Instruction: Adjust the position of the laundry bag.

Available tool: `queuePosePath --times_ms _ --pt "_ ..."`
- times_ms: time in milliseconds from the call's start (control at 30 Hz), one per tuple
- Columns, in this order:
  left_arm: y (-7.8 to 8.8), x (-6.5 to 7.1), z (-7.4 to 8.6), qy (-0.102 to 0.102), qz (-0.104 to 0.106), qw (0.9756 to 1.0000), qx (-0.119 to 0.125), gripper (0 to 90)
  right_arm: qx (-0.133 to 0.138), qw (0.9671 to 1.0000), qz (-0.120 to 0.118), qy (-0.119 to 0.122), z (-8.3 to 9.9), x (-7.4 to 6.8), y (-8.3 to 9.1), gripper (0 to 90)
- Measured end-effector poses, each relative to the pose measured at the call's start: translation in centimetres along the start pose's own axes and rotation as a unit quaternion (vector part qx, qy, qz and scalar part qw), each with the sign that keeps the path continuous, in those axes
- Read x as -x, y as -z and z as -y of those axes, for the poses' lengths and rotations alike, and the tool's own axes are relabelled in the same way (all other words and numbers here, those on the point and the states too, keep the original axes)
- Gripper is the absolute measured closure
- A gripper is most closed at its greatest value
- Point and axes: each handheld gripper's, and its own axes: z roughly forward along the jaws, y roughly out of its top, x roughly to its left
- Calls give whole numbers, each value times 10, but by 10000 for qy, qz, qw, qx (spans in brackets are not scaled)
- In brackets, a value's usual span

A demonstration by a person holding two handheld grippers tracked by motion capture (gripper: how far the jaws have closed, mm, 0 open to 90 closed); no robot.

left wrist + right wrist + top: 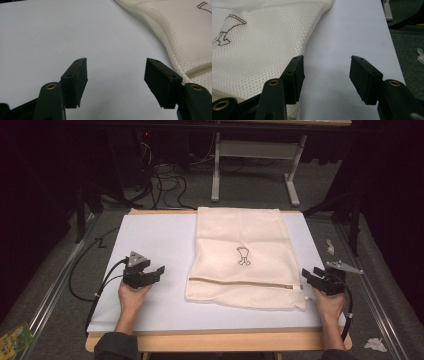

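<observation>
Two grippers, yours, flank the cream mesh laundry bag [243,257] on the white table [155,240]. Left gripper [161,270] gapes wide, empty. Right gripper [304,274] likewise, just beside the bag's corner.

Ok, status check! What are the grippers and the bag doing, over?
Left gripper open, empty, off the bag. Right gripper open, empty, at the bag's corner. Mesh bag flat on the white mat, zipper closed. Nothing in the way.
</observation>
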Motion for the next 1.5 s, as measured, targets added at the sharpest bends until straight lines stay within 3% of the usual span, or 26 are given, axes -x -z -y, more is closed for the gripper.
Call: queuePosePath --times_ms 200,233,467,533,633,867,967,1367,1500 --pt "-13 19 -10 -169 226 9995 -135 351 29 9999 -139 90 -3 -3 5 472" --pt "-17 23 -11 -88 354 9992 -144 349 -14 9998 -176 116 -3 -3 4 475" --pt "-27 35 -16 -115 519 9983 -253 348 -93 9994 -286 147 -4 -8 4 485" --pt "-32 38 -17 -3 649 9976 -239 342 -140 9990 -356 214 -8 -12 3 485" --pt "-35 42 -19 -81 604 9977 -299 339 -214 9986 -416 231 -12 -17 1 485" --pt "-53 62 -31 -189 797 9957 -432 345 -520 9974 -403 285 -17 -26 -14 492" --pt "-62 70 -34 -282 778 9951 -543 347 -595 9971 -373 281 -20 -28 -18 506" --pt "-78 77 -38 -223 769 9938 -777 366 -951 9947 -336 182 -22 -27 -27 499" --pt "-83 79 -39 -162 748 9934 -858 379 -1230 9918 -335 107 -28 -28 -27 486"
